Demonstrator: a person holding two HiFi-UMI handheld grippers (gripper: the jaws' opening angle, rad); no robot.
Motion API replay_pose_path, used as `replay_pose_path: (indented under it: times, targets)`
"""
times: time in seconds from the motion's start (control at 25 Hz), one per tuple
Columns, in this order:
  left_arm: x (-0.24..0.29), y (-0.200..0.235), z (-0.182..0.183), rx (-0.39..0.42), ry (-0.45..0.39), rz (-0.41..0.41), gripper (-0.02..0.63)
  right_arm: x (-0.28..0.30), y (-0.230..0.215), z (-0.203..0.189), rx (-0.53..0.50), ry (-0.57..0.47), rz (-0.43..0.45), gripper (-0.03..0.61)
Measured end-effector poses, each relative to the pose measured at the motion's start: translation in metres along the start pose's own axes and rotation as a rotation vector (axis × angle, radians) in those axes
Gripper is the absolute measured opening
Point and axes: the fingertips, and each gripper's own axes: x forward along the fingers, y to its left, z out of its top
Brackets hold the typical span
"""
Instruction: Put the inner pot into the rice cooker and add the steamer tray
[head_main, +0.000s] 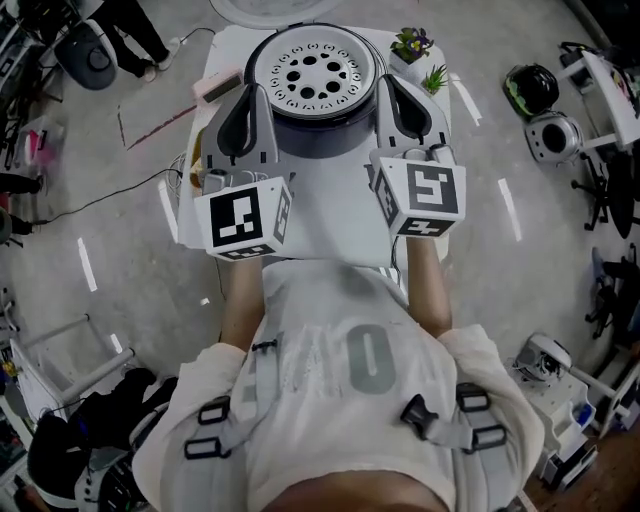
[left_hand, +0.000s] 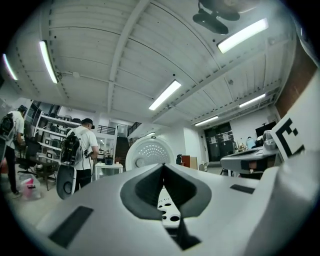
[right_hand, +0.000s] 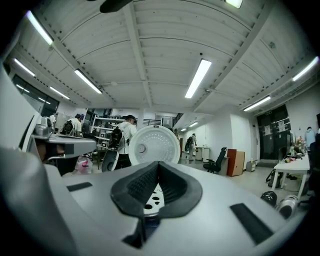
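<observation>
**As the white perforated steamer tray (head_main: 310, 68) sits in the dark round rice cooker (head_main: 310, 142), both jaws stand clenched and empty**

While the tray lies flat and centred in the cooker's mouth, the left gripper (head_main: 250, 95) and the right gripper (head_main: 390, 85) flank the cooker body on the white worktop (head_main: 330, 225), one at each side and just beside its rim; neither is seen touching it. Each gripper view shows its jaws pressed together with nothing between the pads; only a sliver of the tray's holed surface shows below through the gap, in the left gripper view (left_hand: 167, 206) and in the right gripper view (right_hand: 149, 197).

Both grippers point roughly level, toward the far side of the cooker, where the round white lid (left_hand: 148, 152) stands raised and open; the tray lies ahead of and inward from each set of jaws, and the two hands appear about equally near.

The inner pot cannot be confirmed; the tray covers the opening. Judgement: placement looks complete; any correction would need jaws reopened and turned down and inward to the tray's rim.
</observation>
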Motion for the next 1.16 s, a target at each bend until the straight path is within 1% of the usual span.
replay_pose_path:
  times: [0.12, 0.24, 0.44, 0.8, 1.16]
  targets:
    - [-0.012, -0.005, -0.022, 0.004, 0.053, -0.001, 0.02, -0.014, 0.006, -0.019, -0.014, 0.029, -0.016, 0.008]
    - [-0.017, -0.002, -0.035, 0.007, 0.097, 0.003, 0.02, -0.02, 0.016, -0.036, -0.022, 0.062, -0.008, 0.006]
    - [-0.014, 0.0, -0.039, 0.007, 0.107, 0.011, 0.02, -0.022, 0.018, -0.045, -0.016, 0.078, 0.004, 0.007]
    - [-0.013, 0.003, -0.039, -0.003, 0.115, 0.017, 0.02, -0.019, 0.011, -0.045, -0.009, 0.077, 0.009, 0.006]
    - [-0.007, 0.001, -0.041, -0.003, 0.12, 0.013, 0.02, -0.017, 0.009, -0.049, -0.028, 0.086, 0.012, 0.006]
